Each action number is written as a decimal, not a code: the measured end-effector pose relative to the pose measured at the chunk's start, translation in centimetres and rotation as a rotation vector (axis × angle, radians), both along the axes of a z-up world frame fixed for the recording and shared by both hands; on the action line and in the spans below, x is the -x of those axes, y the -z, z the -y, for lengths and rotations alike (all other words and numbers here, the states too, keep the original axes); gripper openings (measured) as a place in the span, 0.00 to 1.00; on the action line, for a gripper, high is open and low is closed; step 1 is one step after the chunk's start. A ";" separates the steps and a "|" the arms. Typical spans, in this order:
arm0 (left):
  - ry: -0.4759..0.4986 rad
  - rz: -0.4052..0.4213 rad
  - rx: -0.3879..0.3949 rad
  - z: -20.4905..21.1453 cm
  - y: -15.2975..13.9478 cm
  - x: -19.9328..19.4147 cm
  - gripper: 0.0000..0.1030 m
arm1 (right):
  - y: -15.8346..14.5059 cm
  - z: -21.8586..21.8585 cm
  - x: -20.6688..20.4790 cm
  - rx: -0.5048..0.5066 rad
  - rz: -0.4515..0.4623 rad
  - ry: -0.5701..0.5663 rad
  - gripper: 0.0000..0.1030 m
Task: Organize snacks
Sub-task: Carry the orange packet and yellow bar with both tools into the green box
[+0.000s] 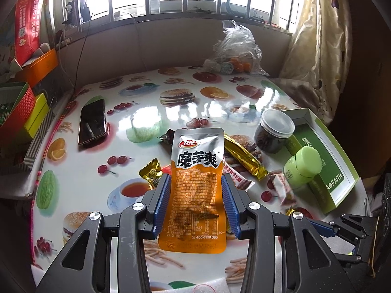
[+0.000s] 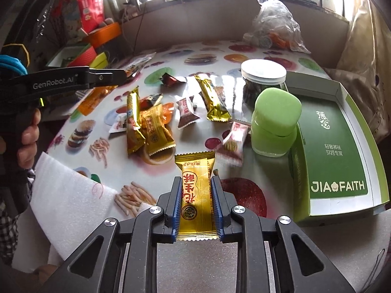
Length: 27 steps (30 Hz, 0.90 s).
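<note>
Two grippers: each is closed on one snack packet, both held above the bench.
Left gripper (image 1: 196, 188): its blue-padded fingers (image 1: 164, 202) press the long sides of an orange and silver pouch (image 1: 195, 171), which stands upright between them, silver end up and orange end hanging below the pads.
Right gripper (image 2: 196, 196): clamped narrow on a gold peanut candy packet (image 2: 195, 195) with red lettering, the packet lying lengthwise between the pads and its crimped ends sticking out front and back.
Bench (image 2: 215, 48): covered by a glossy cloth printed with burgers, fruit, fries and cups of tea.
Loose snacks: a cluster of gold wrappers (image 2: 146, 127) lies left of centre in the right wrist view, overlapping one another; a long gold bar (image 2: 212, 100) lies further back, just beside the jar; small brown and white candies (image 2: 187, 112) lie between them, and another (image 2: 232, 141) touches or nearly touches the green bottle.
Jar (image 2: 262, 83): clear, dark contents, pale lid on, upright beside the box.
Green bottle (image 2: 276, 124): upright with a rounded green cap, against the left edge of the box.
Green box (image 2: 339, 146): an open shallow tray with white walls and "JIA FAITH" printed inside, at the right side of the bench.
Phone (image 1: 92, 122): lying flat, screen dark, at the left of the bench, well apart from the snacks.
Plastic bag (image 1: 234, 48): crumpled, clear, at the far edge under the window.
</note>
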<state>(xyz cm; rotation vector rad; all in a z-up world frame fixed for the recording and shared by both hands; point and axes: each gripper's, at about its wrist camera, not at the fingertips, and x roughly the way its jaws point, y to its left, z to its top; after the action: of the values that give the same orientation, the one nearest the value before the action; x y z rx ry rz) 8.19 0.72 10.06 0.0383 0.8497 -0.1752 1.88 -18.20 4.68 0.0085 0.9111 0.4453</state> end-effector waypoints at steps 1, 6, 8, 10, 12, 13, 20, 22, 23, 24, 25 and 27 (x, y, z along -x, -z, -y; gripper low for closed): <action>0.005 0.005 -0.001 0.2 -0.3 0.0 0.42 | -0.5 0.0 0.1 -0.008 0.010 -0.007 0.21; 0.019 0.028 -0.003 1.0 -1.6 0.0 0.42 | -2.6 0.6 0.2 -0.035 0.054 -0.004 0.21; 0.024 0.038 0.001 1.4 -2.1 0.1 0.42 | -3.3 1.1 0.2 -0.039 0.073 0.008 0.21; 0.033 0.048 0.004 1.8 -2.5 0.1 0.42 | -4.0 1.6 0.2 -0.047 0.091 0.022 0.21; 0.040 0.052 0.005 2.4 -2.9 0.0 0.42 | -4.5 2.3 0.1 -0.049 0.108 0.048 0.21; 0.046 0.054 0.006 2.7 -3.0 -0.1 0.42 | -4.7 2.8 0.0 -0.049 0.111 0.063 0.21; 0.112 0.049 0.034 6.1 -3.4 -0.5 0.42 | -5.0 6.8 -0.9 -0.033 0.123 0.193 0.21; 0.131 0.042 0.041 7.2 -3.2 -0.7 0.42 | -5.0 7.9 -1.1 -0.022 0.123 0.223 0.21; 0.140 0.039 0.042 7.8 -3.2 -0.7 0.42 | -5.0 8.5 -1.2 -0.017 0.123 0.238 0.21; 0.150 0.035 0.046 8.3 -3.1 -0.8 0.42 | -5.0 9.0 -1.3 -0.013 0.125 0.250 0.21; 0.157 0.032 0.050 8.9 -3.1 -0.9 0.42 | -4.9 9.5 -1.4 -0.008 0.126 0.261 0.21; 0.178 0.025 0.060 10.1 -3.0 -1.1 0.42 | -4.8 10.4 -1.6 0.000 0.126 0.283 0.21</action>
<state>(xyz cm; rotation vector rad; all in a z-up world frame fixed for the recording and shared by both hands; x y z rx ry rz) 9.26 -9.33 13.10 0.0596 0.8155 -0.3670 3.53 -28.65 9.53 0.1070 0.7717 0.1800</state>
